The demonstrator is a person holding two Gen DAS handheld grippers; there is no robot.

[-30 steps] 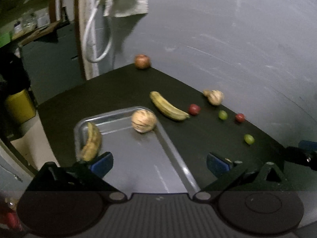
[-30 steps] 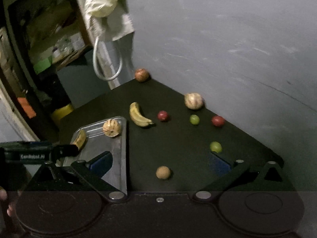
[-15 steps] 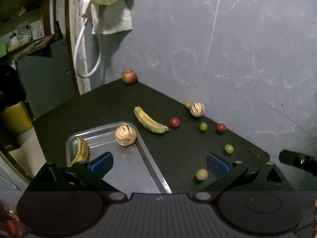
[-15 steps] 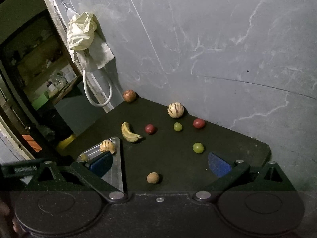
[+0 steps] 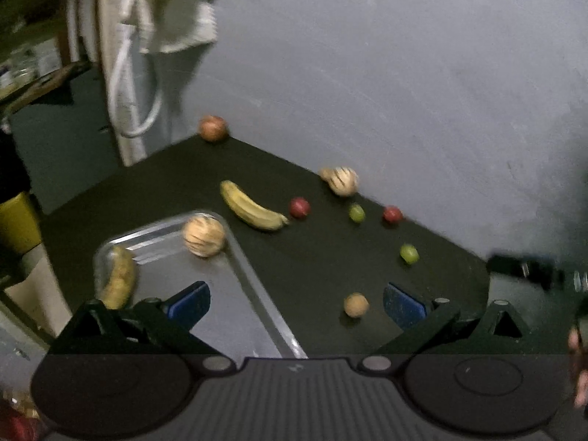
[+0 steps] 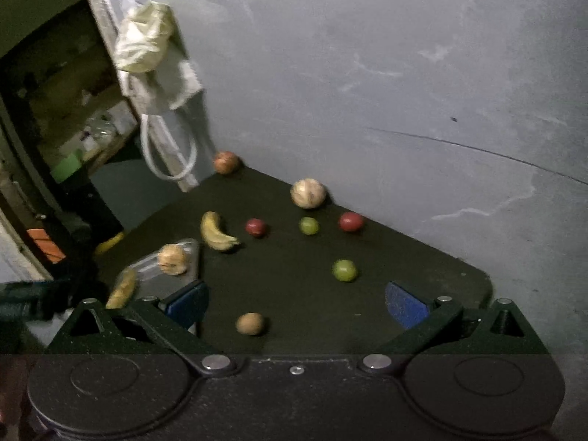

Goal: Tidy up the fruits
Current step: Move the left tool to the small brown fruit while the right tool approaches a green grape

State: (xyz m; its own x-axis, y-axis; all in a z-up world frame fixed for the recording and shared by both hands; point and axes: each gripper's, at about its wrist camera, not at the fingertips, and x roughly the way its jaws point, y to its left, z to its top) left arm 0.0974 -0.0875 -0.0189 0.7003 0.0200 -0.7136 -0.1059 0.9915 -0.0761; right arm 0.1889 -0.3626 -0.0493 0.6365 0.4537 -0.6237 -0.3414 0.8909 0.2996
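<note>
Grey plaster wall (image 6: 404, 73) behind a dark table (image 5: 312, 257), set into a corner; both views motion-blurred. Versus half a second back, both cameras sit lower and closer to the table, so the fruit reads larger; the layout itself is unchanged.

Near: left gripper (image 5: 296, 299) jaws wide apart, nothing between them, over the near end of the metal tray (image 5: 257, 301). Right gripper (image 6: 297, 303) likewise spread and empty. Small tan fruit (image 6: 250, 323) lies just ahead of it on the table.

In the tray: spotted banana (image 5: 118, 279) at the left rim, striped melon (image 5: 204, 236) at the far right corner.

Mid table: loose banana (image 5: 253, 210) just past the tray, red fruit (image 5: 299, 207) beside its tip. Green fruit (image 6: 344, 270) lies alone to the right, second green fruit (image 6: 308, 225) and second red fruit (image 6: 351, 221) further back.

Far: second striped melon (image 6: 308, 193) near the wall, apple-like fruit (image 6: 226, 162) in the corner.

Left view shows most of the tray floor plus the right gripper's body at its right edge; right view catches only a sliver of tray, but shows the cloth bag (image 6: 143, 42) whole and cluttered shelves (image 6: 73, 128).
</note>
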